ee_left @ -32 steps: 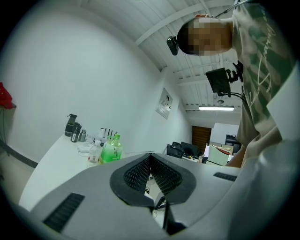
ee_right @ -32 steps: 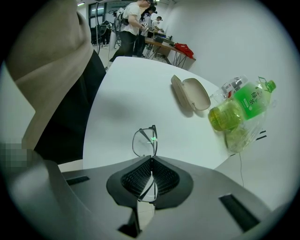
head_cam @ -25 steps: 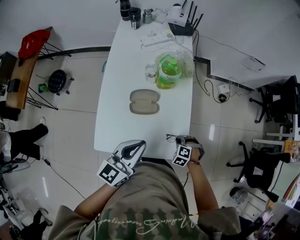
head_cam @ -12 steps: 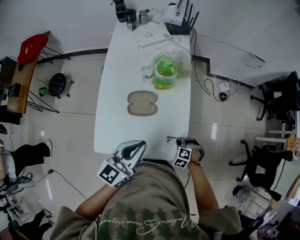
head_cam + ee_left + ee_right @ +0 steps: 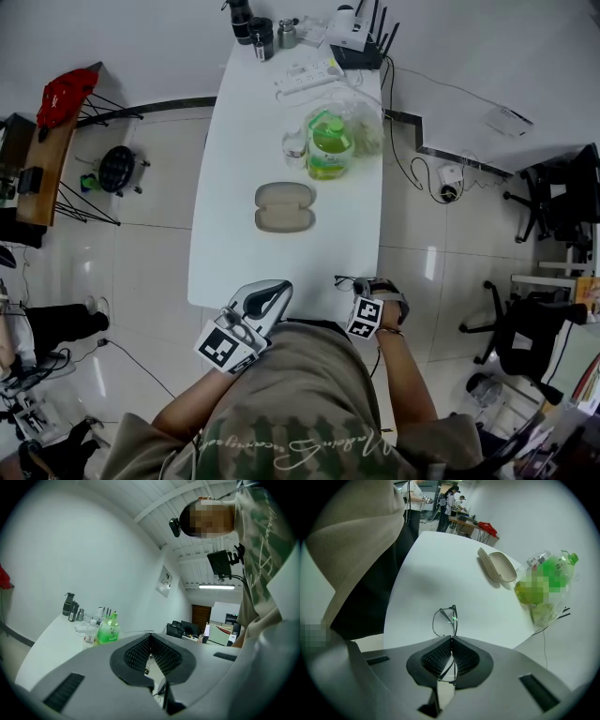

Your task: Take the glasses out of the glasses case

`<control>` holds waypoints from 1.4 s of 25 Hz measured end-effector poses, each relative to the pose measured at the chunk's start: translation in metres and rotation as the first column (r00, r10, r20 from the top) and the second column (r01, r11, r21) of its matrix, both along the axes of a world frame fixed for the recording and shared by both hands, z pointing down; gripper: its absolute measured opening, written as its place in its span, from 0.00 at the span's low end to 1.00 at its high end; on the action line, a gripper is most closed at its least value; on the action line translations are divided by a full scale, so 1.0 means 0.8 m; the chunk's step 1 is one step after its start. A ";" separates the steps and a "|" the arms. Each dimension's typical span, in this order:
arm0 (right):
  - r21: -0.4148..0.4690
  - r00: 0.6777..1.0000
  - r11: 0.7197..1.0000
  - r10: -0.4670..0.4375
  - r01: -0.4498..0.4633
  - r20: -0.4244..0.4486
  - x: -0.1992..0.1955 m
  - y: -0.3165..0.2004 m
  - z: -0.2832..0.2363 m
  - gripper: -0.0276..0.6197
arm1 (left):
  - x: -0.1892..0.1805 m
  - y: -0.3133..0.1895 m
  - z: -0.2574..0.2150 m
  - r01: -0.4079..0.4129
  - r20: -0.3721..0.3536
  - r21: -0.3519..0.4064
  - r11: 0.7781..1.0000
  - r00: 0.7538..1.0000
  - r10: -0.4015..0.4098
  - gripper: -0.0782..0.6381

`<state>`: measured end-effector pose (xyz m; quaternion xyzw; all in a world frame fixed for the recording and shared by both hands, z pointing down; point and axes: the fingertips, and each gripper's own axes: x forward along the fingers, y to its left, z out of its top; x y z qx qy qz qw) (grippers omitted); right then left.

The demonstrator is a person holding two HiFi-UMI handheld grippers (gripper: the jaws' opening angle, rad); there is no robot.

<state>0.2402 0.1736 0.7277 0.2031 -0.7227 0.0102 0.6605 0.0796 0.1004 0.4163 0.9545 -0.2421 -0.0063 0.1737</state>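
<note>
Left gripper (image 5: 277,291) at the white desk's (image 5: 234,187) seven o'clock, fingers closed on nothing. The beige oval glasses case (image 5: 284,206) lies open and empty mid-desk. The thin black-framed glasses (image 5: 445,620) are out, pinched in the right gripper's (image 5: 359,281) fingers at five o'clock. Nearly done, I'd say.

Khaki script-printed tee (image 5: 291,403); grey left tool (image 5: 277,291), marker cube (image 5: 223,348).

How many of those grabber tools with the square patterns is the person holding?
2. The left hand-held gripper is over the near edge of the table, jaws together and empty. The right hand-held gripper is at the near right corner, shut on the glasses.
</note>
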 end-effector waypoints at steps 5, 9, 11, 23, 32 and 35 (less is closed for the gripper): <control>-0.009 1.000 1.000 -0.014 0.014 -0.003 -0.001 0.005 0.004 0.07 | 0.000 -0.001 -0.001 0.010 0.001 -0.004 1.000 1.000 -0.010 0.12; -0.004 1.000 1.000 -0.015 0.015 0.002 -0.002 0.007 0.005 0.07 | 0.002 0.000 -0.001 0.014 0.004 -0.002 1.000 1.000 -0.014 0.12; -0.002 1.000 1.000 -0.017 0.017 0.004 -0.003 0.006 0.006 0.07 | 0.002 0.001 -0.001 0.011 0.012 0.003 1.000 1.000 -0.011 0.12; -0.010 1.000 1.000 -0.018 0.018 0.006 0.000 0.011 0.014 0.07 | 0.004 0.002 0.002 0.021 0.012 -0.007 1.000 1.000 -0.021 0.12; 0.005 1.000 1.000 -0.026 0.026 0.000 -0.003 0.007 0.012 0.07 | 0.005 0.004 0.005 0.020 0.015 -0.006 1.000 1.000 -0.020 0.12; 0.009 1.000 1.000 -0.021 0.021 -0.004 -0.004 0.006 0.012 0.07 | 0.003 0.004 0.004 0.022 0.017 -0.005 1.000 1.000 -0.022 0.12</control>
